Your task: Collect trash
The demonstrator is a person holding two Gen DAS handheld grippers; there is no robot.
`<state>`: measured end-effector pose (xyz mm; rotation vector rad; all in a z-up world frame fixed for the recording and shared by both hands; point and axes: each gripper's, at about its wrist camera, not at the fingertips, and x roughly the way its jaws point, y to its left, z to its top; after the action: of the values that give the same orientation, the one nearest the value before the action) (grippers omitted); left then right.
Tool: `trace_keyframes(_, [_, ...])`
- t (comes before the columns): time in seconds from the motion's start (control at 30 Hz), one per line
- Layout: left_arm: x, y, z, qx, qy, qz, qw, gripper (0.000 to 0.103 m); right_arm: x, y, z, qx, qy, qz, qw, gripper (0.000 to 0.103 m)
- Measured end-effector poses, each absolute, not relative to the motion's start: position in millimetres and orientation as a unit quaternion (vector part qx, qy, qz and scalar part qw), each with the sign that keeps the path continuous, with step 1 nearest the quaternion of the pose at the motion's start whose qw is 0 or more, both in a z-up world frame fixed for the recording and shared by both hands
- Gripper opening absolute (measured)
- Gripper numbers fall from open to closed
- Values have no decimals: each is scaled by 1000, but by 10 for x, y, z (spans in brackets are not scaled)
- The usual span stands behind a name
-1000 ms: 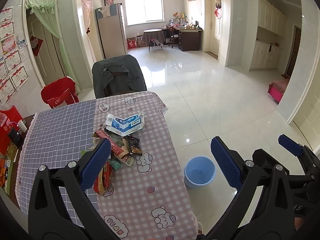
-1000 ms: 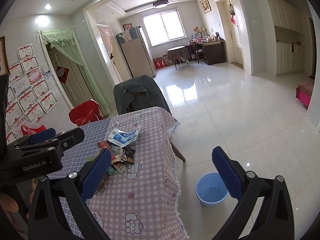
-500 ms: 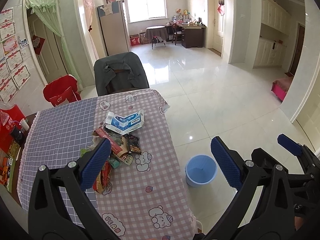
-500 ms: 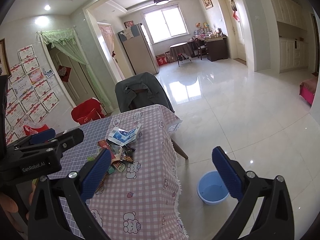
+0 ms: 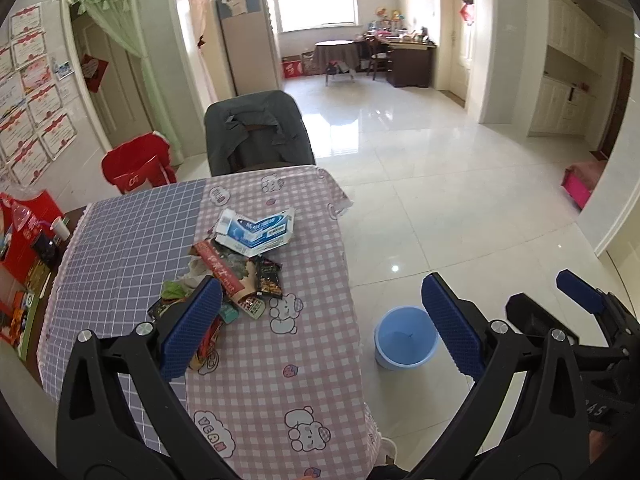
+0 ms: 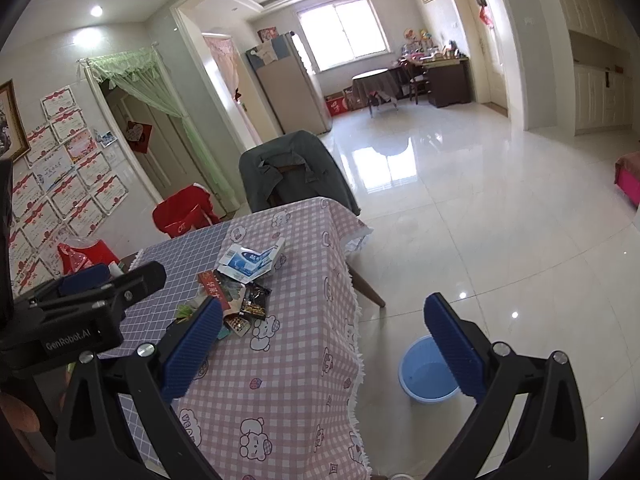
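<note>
One table (image 5: 304,364) bears a single trash pile (image 5: 236,264) (wrappers overlap, uncountable) mid-cloth; one blue bucket (image 5: 404,338) stands on the floor beside it. Two grippers, left (image 5: 320,326) and right (image 6: 322,342), gape wide, empty.

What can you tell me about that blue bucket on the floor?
The blue bucket is small and round, light blue, and looks like smooth plastic. It stands upright on the shiny white tile floor, right beside the table's hanging pink checked cloth. Its mouth is open, with no lid, and it looks empty inside. Neither gripper touches it.
</note>
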<state>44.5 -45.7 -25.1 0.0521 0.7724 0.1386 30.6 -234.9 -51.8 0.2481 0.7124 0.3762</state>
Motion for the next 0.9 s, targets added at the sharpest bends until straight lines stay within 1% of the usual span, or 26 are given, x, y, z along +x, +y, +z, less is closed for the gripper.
trace_keyframes(0.17, [438,-275,-353,6,395,104,913,98,475,-2247,-629,118,367,214,898,99])
trace_keyframes(0.4, [478,297,-663,-38,443,141,884,98,700,-1785,-864,110,397,237,880,99])
trace_keyframes(0.53, [525,829,-891,-90,476,144,863,98,894,-1442,-1095,133,449,240,850,99])
trace_keyframes(0.67, [588,1492,-1187,-160,504,150,835,98,1029,-991,-1286,121,487,240,831,99])
trace_keyframes(0.8, [646,1937,-1473,-169,522,141,824,98,1149,-451,-1443,88,505,243,823,99])
trace_keyframes(0.9, [729,2101,-1688,-160,537,123,819,98,1230,-127,-1591,69,518,237,819,99])
